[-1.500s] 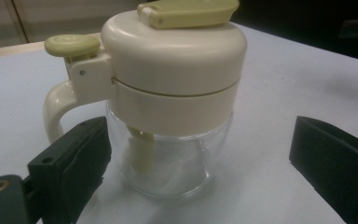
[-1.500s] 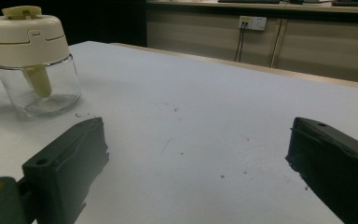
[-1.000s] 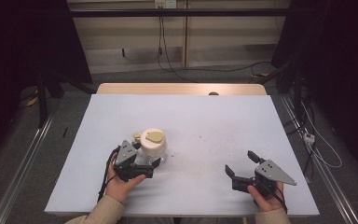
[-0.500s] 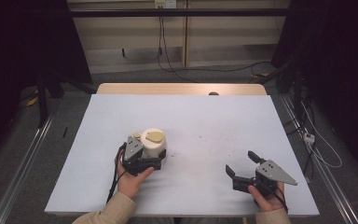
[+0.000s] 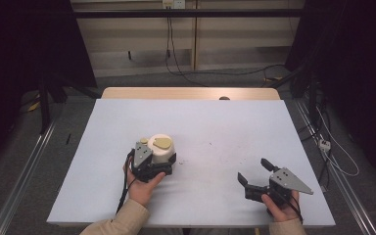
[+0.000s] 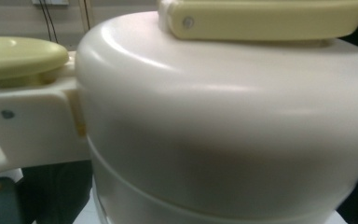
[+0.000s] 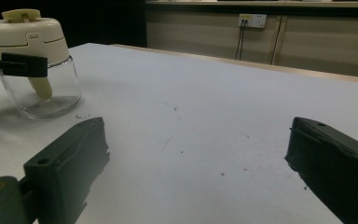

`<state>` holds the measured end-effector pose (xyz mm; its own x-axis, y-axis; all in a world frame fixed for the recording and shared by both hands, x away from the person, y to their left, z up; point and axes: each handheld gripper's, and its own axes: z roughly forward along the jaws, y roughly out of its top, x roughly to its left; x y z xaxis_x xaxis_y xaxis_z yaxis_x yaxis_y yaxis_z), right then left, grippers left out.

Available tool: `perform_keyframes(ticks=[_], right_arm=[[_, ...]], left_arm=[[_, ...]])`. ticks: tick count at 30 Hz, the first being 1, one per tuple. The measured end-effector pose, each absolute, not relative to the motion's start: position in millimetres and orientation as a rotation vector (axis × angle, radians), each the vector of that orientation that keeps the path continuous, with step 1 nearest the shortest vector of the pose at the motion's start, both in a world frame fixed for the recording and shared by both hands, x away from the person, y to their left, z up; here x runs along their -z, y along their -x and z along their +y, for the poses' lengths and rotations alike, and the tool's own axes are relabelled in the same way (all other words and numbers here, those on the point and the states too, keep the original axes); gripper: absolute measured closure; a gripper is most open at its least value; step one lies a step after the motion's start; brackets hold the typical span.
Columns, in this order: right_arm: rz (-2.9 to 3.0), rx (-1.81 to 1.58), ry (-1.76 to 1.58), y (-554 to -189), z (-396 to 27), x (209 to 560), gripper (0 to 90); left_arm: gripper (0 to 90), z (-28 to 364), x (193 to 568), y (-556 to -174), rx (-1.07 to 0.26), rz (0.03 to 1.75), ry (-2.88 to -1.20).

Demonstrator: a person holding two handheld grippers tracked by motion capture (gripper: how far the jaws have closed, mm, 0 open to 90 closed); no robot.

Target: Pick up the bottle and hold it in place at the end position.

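- Closing in: left hand-held gripper is pressed up against the jar; clamped or not, I can't tell.
- Seat the jaws below the cream lid before squeezing.
- Right hand-held gripper sits jaws apart, off to the side on the bench.

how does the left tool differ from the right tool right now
The left tool sits up against the cream-lidded clear glass jar, its jaws around the jar's sides; the right tool hangs apart from it over bare white table. The right tool's jaws stand wide open with nothing between them. Both are black, hand-held two-jaw tools.
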<state>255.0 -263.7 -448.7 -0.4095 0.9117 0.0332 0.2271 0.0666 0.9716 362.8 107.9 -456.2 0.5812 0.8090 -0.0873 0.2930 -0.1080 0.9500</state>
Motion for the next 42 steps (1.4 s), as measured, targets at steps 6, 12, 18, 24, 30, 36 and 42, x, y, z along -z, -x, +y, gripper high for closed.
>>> perform_keyframes(ticks=[6,12,18,24,30,36,42], right_arm=[[1.712,-1.382,-1.143,-255.2,-264.0,448.7,4.4],[1.706,-1.385,-1.142,-254.7,-264.6,448.1,4.4],[1.698,-1.387,-1.14,-254.4,-265.6,447.3,4.5],[1.698,-1.389,-1.142,-254.4,-266.0,447.4,4.4],[1.694,-1.389,-1.139,-254.5,-266.4,447.1,4.4],[1.693,-1.389,-1.136,-254.0,-266.4,446.5,4.4],[1.688,-1.386,-1.138,-253.9,-267.1,446.4,4.4]], left_arm=[[4.7,107.0,456.4,-363.0,-0.58,0.917,-1.661],[5.1,106.0,456.5,-362.8,-0.596,0.886,-1.666],[5.2,104.6,456.3,-363.9,-0.587,0.869,-1.645],[5.2,103.8,453.1,-365.8,-0.574,0.87,-1.641],[5.3,101.8,445.0,-368.5,-0.567,0.86,-1.64],[5.3,98.6,439.6,-372.2,-0.549,0.853,-1.626],[5.3,94.2,439.5,-377.2,-0.542,0.867,-1.626]])
